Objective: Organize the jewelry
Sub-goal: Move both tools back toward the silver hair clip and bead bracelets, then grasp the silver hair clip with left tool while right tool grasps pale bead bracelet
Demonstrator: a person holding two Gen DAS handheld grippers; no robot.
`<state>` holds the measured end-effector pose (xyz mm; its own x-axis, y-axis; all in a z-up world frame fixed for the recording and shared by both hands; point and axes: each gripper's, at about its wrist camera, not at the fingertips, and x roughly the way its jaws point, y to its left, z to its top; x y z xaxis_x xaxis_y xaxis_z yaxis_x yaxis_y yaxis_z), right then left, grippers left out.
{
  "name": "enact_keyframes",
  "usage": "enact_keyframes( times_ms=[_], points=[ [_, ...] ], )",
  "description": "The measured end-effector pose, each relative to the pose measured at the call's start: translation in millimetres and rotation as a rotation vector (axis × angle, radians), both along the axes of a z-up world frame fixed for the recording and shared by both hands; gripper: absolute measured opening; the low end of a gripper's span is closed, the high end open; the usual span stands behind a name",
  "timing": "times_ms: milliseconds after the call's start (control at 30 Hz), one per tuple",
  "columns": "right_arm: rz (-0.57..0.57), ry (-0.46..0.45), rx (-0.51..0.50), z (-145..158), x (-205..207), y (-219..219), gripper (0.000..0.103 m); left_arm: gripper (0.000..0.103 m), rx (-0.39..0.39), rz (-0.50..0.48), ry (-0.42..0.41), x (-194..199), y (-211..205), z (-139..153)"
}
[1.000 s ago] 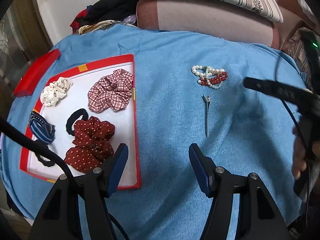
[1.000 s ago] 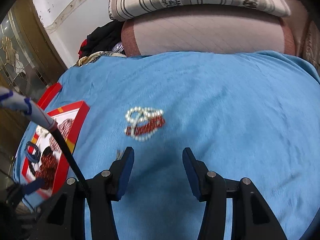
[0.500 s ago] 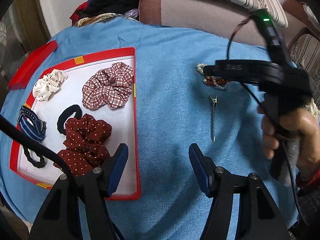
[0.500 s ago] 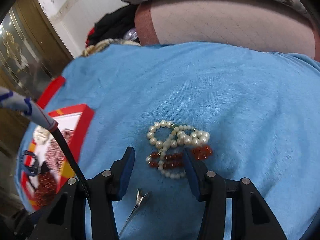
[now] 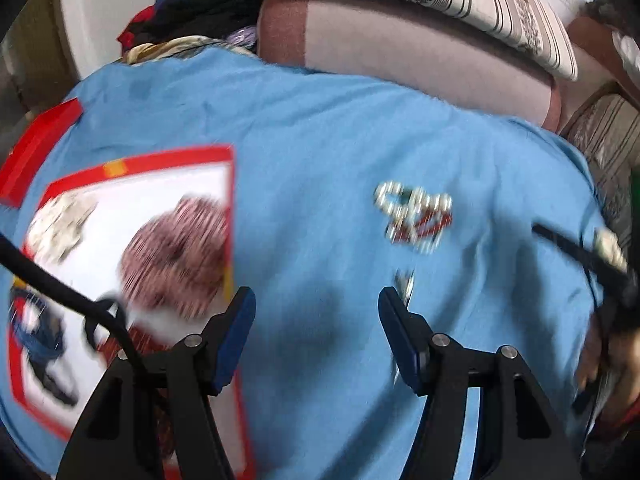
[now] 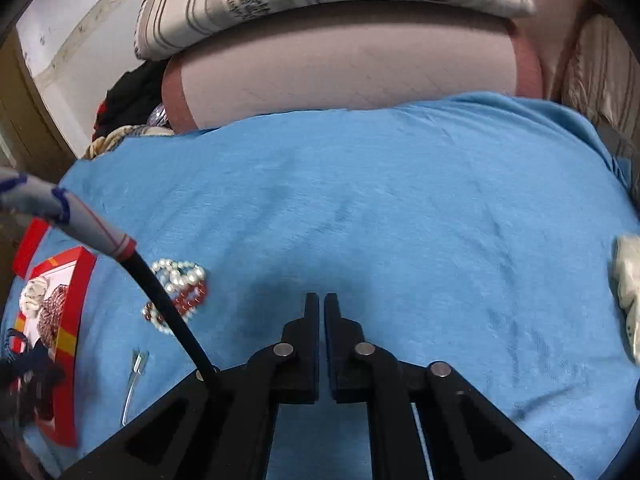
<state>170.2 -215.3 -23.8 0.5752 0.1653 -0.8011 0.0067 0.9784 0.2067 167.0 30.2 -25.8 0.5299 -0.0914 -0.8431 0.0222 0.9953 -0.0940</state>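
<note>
Two bracelets point(image 6: 176, 294) lie tangled on the blue cloth point(image 6: 360, 208), left of the right fingers point(image 6: 321, 312), pressed together and empty; left fingers point(image 5: 316, 312), wide apart, sit nearer.

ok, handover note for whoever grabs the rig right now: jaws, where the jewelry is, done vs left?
Left gripper: jaws wide open, empty, over the blue cloth between the red tray and the metal hair clip.
Right gripper: jaws closed with only a sliver of gap, nothing visible between them.
Pearl and red bead bracelets: tangled pile on the cloth, outside the tray; clip lies just short of them.
Done: scrunchies, including the plaid scrunchie, are in the tray.
Left: bracelets and clip not yet in the tray. Left view is motion-blurred.
</note>
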Motion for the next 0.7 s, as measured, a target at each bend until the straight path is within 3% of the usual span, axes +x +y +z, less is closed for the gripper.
enact_keyframes(
  times_ms=[67, 267, 333, 367, 400, 467, 600, 700],
  points=[
    [0.008, -0.028, 0.011, 3.3, -8.5, -0.2, 0.051, 0.063, -0.021, -0.020, 0.009, 22.2, -6.7, -3.2],
    [0.019, -0.059, 0.048, 1.6, -23.3, 2.3, 0.052, 0.063, -0.105, -0.121, 0.073, 89.5, -36.6, -22.4],
    [0.011, -0.052, 0.063, -1.3, -27.1, -1.3, 0.052, 0.056, -0.139, -0.154, 0.111, 105.6, -47.6, -32.3],
    [0.002, -0.051, 0.069, -3.1, -25.2, 0.0, 0.052, 0.033, -0.158, -0.177, 0.133, 110.8, -53.9, -37.1],
    [-0.008, -0.052, 0.078, -3.6, -25.8, -3.7, 0.052, 0.002, -0.184, -0.206, 0.169, 115.3, -63.1, -43.2],
    [-0.039, -0.059, 0.106, -3.1, -29.2, -15.7, 0.052, 0.005, -0.300, -0.256, 0.212, 113.4, -76.6, -44.7],
    [-0.101, -0.073, 0.161, -1.4, -36.3, -40.1, 0.052, 0.005, -0.465, -0.436, 0.170, 85.7, -114.8, -6.5],
    [-0.125, -0.075, 0.155, -1.2, -41.7, -49.4, 0.052, 0.005, -0.499, -0.510, 0.100, 65.7, -124.6, 31.7]
  ],
)
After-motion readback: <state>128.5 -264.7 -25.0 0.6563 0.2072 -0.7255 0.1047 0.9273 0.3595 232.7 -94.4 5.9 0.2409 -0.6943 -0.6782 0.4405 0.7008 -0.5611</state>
